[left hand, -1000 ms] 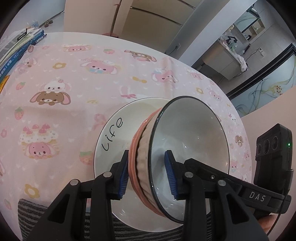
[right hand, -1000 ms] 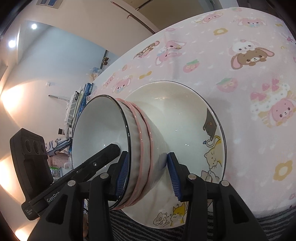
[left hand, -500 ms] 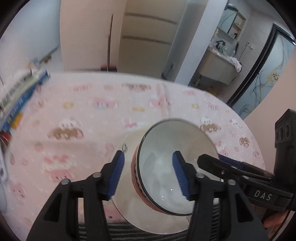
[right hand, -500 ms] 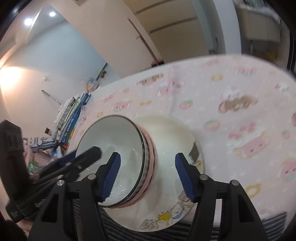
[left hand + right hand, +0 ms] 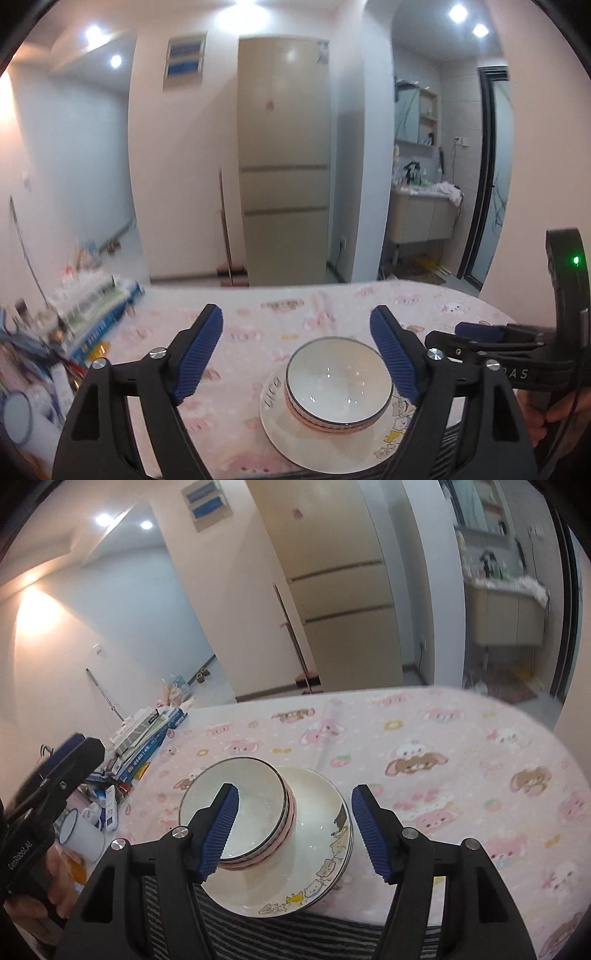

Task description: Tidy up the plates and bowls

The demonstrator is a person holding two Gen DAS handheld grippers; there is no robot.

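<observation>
Left wrist view: the left gripper (image 5: 296, 352), jaws wide apart, hovers above stacked bowls (image 5: 338, 382), white inside with pink ribbed outsides, nested on a white plate (image 5: 280, 417) with handwritten script, on a pink cartoon-print tablecloth (image 5: 258, 332).

Right wrist view: the right gripper (image 5: 294, 829), jaws apart, frames the bowls (image 5: 236, 812) on cat-decorated plates (image 5: 314, 871); the other gripper's handle (image 5: 22, 849) reads "GenRobot.AI".

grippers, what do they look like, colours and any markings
Both are matte black frames with silver screws and ribbed blue pads on two fingers. The left gripper has "GenRobot.AI" in white on its side, seen from the right wrist. The right gripper reads "DAS" and shows a green light, seen from the left wrist. Bare fingers hold each; no sleeves visible.
</observation>
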